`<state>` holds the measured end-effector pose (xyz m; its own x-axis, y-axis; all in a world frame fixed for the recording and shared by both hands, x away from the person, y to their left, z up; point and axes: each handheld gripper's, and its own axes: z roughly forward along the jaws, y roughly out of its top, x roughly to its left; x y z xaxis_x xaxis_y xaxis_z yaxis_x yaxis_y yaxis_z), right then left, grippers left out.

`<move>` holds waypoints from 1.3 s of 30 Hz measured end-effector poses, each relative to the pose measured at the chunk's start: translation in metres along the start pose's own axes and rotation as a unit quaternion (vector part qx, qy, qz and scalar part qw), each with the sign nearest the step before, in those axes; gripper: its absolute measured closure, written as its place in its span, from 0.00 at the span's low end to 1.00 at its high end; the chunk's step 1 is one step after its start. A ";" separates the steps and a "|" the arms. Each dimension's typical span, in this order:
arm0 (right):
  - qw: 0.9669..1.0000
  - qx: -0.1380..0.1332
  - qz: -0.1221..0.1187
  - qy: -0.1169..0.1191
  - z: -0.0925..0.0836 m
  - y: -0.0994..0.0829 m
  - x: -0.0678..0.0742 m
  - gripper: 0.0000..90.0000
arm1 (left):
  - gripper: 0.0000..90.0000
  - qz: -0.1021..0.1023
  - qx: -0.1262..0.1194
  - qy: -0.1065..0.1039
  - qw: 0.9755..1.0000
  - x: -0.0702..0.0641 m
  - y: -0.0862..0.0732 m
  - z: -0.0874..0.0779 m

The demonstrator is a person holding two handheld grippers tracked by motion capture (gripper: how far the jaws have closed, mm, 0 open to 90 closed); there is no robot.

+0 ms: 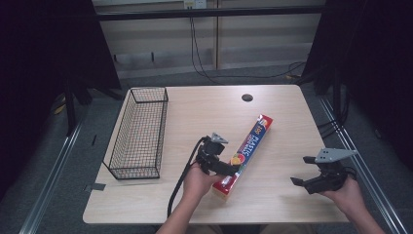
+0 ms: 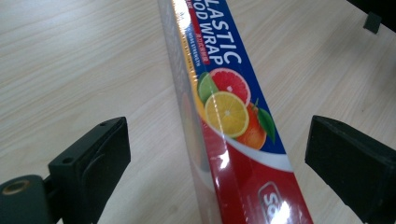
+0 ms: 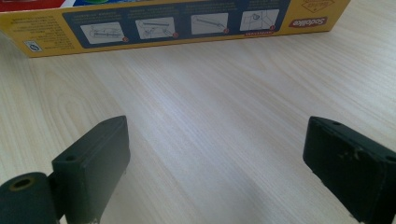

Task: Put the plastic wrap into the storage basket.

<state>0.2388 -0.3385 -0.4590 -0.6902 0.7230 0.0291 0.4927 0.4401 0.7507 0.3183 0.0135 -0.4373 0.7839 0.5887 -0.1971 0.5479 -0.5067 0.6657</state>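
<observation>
Plastic wrap box [image 1: 247,154] lies diagonally on the desk [image 1: 204,112], its low end near the front edge. Left gripper [image 2: 217,154] straddles that end, jaws wide, not touching. Right gripper [image 1: 304,171] hovers released near the front right corner.

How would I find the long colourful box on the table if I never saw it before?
Start at the light wooden table and find the black wire basket on its left side. To the right of the basket, near the table's middle, lies the plastic wrap box, slanting, with the left hand-held gripper at it. It is the one long, thin box, blue and red, with citrus fruit pictured on top.
</observation>
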 end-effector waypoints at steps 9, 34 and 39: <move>1.000 0.001 0.006 -0.004 -0.001 -0.001 -0.001 0.09 | 0.09 0.006 0.025 0.007 1.000 -0.006 0.019 0.019; 1.000 -0.002 0.009 0.003 0.001 0.001 -0.001 0.09 | 0.17 -0.026 0.066 0.029 0.997 -0.008 0.041 0.060; 1.000 -0.001 0.009 0.001 0.001 0.001 -0.002 0.09 | 0.21 -0.046 0.068 0.033 0.996 -0.007 0.043 0.066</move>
<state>0.2409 -0.3386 -0.4585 -0.6826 0.7295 0.0439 0.5042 0.4266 0.7508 0.3551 -0.0539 -0.4549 0.7103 0.6744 -0.2017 0.6543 -0.5269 0.5425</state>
